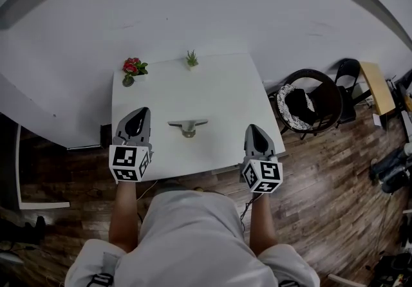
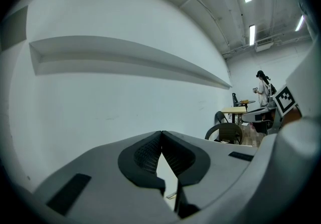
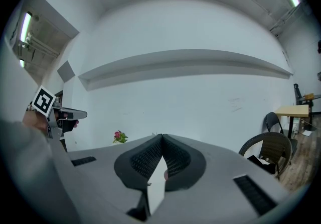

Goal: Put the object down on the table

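A small grey metal object point(image 1: 188, 126) with a flat bar on a round base lies on the white table point(image 1: 219, 92), near the middle of its front half. No gripper touches it. My left gripper point(image 1: 142, 112) hovers over the table's front left part, to the left of the object, with its jaws shut and nothing between them. My right gripper point(image 1: 252, 129) is at the table's front right edge, also shut and empty. In the left gripper view the left gripper point(image 2: 161, 133) has its pads meeting at the tips; the right gripper point(image 3: 161, 138) looks the same in the right gripper view.
A pot of red flowers point(image 1: 133, 68) and a small green plant point(image 1: 192, 58) stand at the table's far edge by the white wall. A dark chair point(image 1: 309, 102) with a cushion stands to the right, on wooden floor. A person point(image 2: 263, 89) stands far off.
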`<move>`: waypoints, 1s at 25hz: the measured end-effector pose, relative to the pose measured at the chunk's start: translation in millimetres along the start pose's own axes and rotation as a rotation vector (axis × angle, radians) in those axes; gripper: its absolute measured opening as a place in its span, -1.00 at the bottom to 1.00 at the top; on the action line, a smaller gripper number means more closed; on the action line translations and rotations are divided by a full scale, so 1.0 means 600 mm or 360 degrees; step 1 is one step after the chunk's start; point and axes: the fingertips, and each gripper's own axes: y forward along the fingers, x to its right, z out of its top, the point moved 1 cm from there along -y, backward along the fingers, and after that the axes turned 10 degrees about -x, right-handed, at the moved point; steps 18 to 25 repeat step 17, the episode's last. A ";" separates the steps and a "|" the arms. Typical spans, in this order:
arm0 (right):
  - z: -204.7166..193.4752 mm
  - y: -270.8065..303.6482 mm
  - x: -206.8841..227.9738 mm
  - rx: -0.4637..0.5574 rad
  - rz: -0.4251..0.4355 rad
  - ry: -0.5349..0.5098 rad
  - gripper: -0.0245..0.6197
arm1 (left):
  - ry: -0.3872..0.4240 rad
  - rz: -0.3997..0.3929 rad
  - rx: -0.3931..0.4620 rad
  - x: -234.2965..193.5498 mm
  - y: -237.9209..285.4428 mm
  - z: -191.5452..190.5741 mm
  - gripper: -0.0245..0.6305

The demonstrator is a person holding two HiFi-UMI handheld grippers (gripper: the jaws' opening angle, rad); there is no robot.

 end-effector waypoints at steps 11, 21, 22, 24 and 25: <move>0.012 0.014 0.009 0.0003 -0.0001 -0.0018 -0.90 | -0.0042 0.0002 -0.0005 -0.012 0.014 0.002 -0.86; 0.014 0.016 0.014 0.0012 -0.0005 -0.0020 -0.90 | -0.0039 -0.0005 -0.0002 -0.008 0.021 0.002 -0.86; 0.014 0.016 0.014 0.0012 -0.0005 -0.0020 -0.90 | -0.0039 -0.0005 -0.0002 -0.008 0.021 0.002 -0.86; 0.014 0.016 0.014 0.0012 -0.0005 -0.0020 -0.90 | -0.0039 -0.0005 -0.0002 -0.008 0.021 0.002 -0.86; 0.014 0.016 0.014 0.0012 -0.0005 -0.0020 -0.90 | -0.0039 -0.0005 -0.0002 -0.008 0.021 0.002 -0.86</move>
